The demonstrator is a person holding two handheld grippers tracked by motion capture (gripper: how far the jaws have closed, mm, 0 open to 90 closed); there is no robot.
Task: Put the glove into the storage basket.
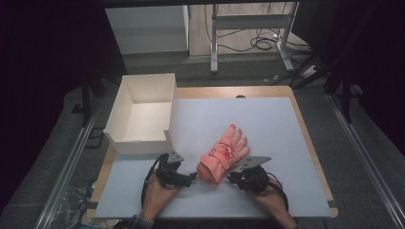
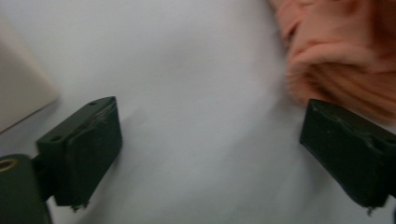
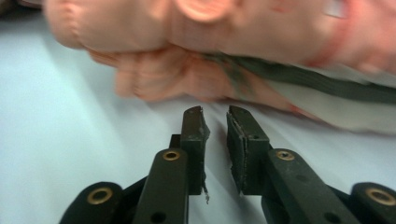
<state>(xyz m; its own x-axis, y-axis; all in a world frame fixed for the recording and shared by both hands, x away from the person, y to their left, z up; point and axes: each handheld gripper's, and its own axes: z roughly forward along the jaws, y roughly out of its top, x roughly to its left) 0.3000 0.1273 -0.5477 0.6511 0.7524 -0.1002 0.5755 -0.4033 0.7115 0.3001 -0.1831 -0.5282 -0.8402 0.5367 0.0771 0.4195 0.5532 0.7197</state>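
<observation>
A pink glove (image 1: 223, 155) lies on the white mat (image 1: 267, 129), its fingers pointing toward one o'clock and its cuff toward seven o'clock. It sits a little below the mat's middle in the high view, between the two grippers.

The left gripper (image 1: 190, 178) rests on the mat at the glove's eight o'clock, held in the left hand (image 1: 157, 191). Its jaws stand wide apart with nothing between them. In the left gripper view (image 2: 210, 158) only bare mat shows in the gap, and the glove's cuff (image 2: 343, 56) lies at one o'clock, just beyond the far jaw and very near its tip; whether they touch cannot be told.

The right gripper (image 1: 231, 177) sits at the glove's five o'clock, held in the right hand (image 1: 272, 195). Its jaws stand narrow, a thin slit between them, holding nothing. In the right gripper view (image 3: 215, 122) the tips stop just short of the glove (image 3: 196, 42), which spreads across the top from ten to two o'clock, and bare mat lies between tips and fabric.

An open white box (image 1: 143, 138) stands at the mat's left edge, at ten o'clock from the glove and well apart from it. Its near wall lies just above the left gripper.
</observation>
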